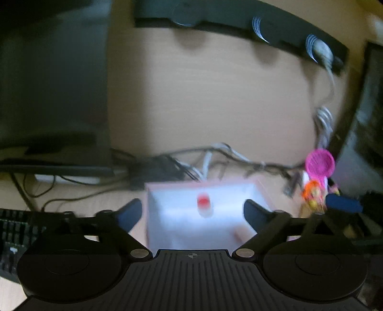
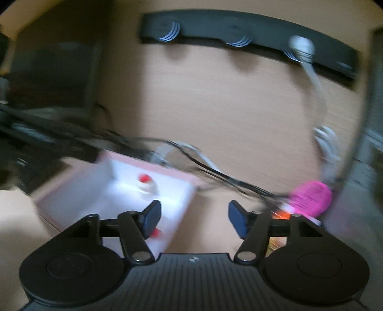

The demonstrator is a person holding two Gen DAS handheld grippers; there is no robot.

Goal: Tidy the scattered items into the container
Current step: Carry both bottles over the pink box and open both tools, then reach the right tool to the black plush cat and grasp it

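Note:
A white box with a pink rim sits on the wooden desk, straight ahead of my left gripper, which is open and empty above its near side. A small white bottle with a red cap lies inside. In the right wrist view the box is at the left with the same bottle and a second red-tipped item behind my left finger. My right gripper is open and empty over bare desk right of the box. A pink round brush and an orange item lie at the right. Both views are blurred.
Tangled black and grey cables run behind the box. A black strip with round knobs is fixed on the wooden back panel. A black keyboard lies at the far left. A dark monitor stands at the left.

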